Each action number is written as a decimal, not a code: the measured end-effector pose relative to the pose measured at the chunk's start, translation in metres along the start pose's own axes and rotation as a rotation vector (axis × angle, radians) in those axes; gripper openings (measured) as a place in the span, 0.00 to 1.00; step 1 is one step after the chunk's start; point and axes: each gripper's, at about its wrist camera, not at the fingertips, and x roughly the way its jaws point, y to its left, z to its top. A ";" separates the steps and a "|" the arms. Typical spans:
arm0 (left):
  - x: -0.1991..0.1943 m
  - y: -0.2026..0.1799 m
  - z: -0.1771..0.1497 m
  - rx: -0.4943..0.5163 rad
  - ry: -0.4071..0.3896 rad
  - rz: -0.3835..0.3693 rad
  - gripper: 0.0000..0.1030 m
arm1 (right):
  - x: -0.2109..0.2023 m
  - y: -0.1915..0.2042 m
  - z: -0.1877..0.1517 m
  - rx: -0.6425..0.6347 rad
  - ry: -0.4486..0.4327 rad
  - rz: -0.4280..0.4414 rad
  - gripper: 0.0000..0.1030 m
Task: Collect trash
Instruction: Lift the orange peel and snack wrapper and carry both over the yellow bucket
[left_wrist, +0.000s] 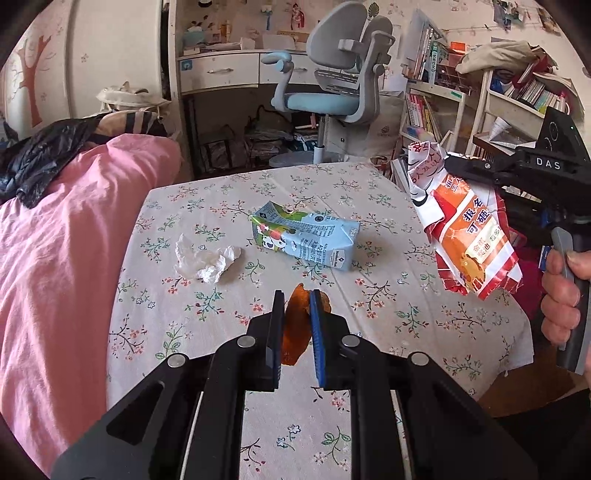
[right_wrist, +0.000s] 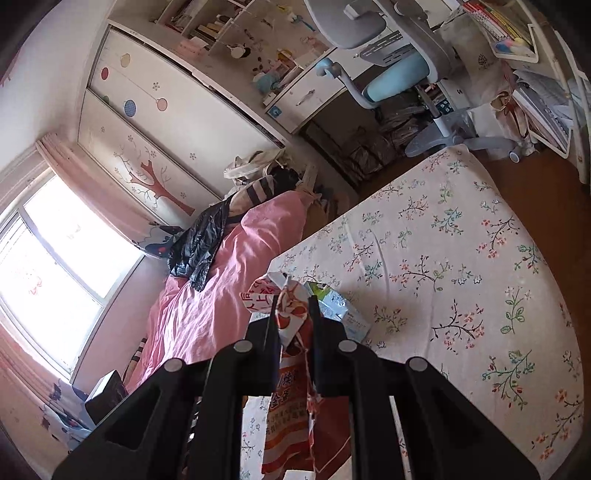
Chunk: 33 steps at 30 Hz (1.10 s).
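Observation:
My left gripper (left_wrist: 296, 295) is shut on an orange peel (left_wrist: 295, 332) and holds it above the floral table (left_wrist: 388, 302). A blue milk carton (left_wrist: 304, 236) lies on its side at the table's middle, and a crumpled white tissue (left_wrist: 207, 260) lies to its left. My right gripper (right_wrist: 293, 301) is shut on an orange-and-red snack bag (right_wrist: 290, 402), which hangs down from its fingers; in the left wrist view this gripper (left_wrist: 452, 164) and its bag (left_wrist: 469, 236) are at the table's right edge. The carton (right_wrist: 341, 308) shows just behind the right gripper.
A pink blanket (left_wrist: 55, 258) with a black plastic bag (left_wrist: 40, 155) on it borders the table's left. A grey-blue desk chair (left_wrist: 332, 74) stands behind the table, and cluttered bookshelves (left_wrist: 517, 96) are at the far right. Wooden floor (right_wrist: 535, 177) lies beyond the table.

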 end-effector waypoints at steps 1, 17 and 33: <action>-0.001 0.000 -0.001 0.000 -0.002 0.009 0.13 | -0.002 -0.002 -0.002 0.004 0.000 0.001 0.14; -0.039 -0.002 -0.006 -0.073 -0.084 0.051 0.13 | -0.014 0.004 -0.017 0.068 -0.003 0.084 0.14; -0.077 -0.018 -0.029 -0.091 -0.121 0.060 0.13 | -0.038 0.015 -0.044 0.076 0.015 0.119 0.14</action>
